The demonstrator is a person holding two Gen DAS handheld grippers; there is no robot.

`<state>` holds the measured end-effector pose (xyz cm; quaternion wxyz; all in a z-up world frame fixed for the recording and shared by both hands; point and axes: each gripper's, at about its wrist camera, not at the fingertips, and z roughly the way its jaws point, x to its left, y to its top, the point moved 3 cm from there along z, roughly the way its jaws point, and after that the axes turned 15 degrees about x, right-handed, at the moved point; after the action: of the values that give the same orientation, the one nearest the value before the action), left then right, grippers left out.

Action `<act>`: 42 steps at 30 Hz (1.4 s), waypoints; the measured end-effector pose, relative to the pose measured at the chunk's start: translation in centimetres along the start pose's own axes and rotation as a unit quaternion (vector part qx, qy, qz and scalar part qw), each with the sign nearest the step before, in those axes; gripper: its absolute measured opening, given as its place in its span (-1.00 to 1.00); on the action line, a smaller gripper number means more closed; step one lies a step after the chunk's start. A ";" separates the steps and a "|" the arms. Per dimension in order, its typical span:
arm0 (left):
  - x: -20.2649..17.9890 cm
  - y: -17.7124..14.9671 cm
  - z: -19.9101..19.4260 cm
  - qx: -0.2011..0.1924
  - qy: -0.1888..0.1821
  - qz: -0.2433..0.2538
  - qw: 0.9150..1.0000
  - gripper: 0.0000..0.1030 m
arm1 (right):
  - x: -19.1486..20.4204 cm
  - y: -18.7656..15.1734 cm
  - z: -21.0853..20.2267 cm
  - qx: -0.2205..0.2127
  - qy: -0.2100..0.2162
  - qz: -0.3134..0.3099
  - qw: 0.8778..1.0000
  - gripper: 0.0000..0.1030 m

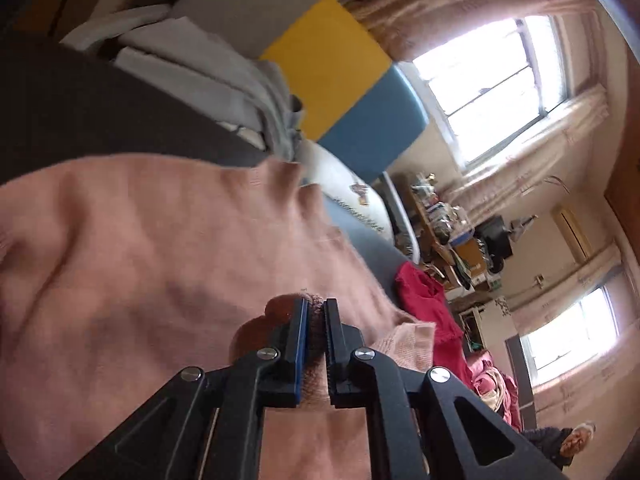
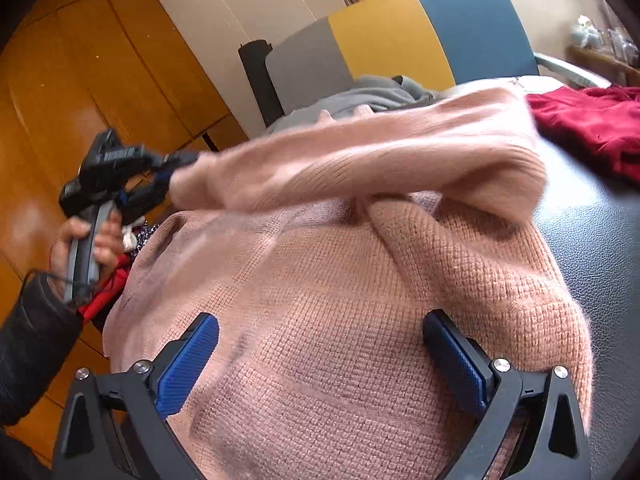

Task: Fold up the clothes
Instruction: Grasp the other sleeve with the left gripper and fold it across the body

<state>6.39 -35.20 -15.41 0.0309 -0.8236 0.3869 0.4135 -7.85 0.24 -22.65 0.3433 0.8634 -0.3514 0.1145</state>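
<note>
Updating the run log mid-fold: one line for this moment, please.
left gripper: shut on pink sweater sleeve, lifted across | right gripper: open over sweater body | red garment: aside

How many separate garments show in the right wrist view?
3: pink sweater spread on the dark surface, red garment far right, grey garment behind it. Others may be hidden.
</note>
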 end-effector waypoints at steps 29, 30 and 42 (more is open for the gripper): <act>-11.0 -4.8 0.4 0.169 0.128 0.383 0.899 -0.90 | -0.8 -1.2 -1.2 -0.012 0.014 -0.035 0.999 1.00; -11.9 -4.0 -1.6 0.153 0.086 0.370 0.912 -0.90 | -0.8 -1.2 -1.2 -0.012 0.014 -0.035 0.999 1.00; -3.6 1.4 -1.6 0.196 0.168 0.165 0.952 -0.89 | -1.3 -0.8 -5.0 0.015 0.084 0.024 0.996 1.00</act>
<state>5.22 -34.52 -11.46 0.0577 -0.7837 0.5901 0.1851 -8.01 4.73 -19.97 0.3555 0.8471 -0.3407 0.1998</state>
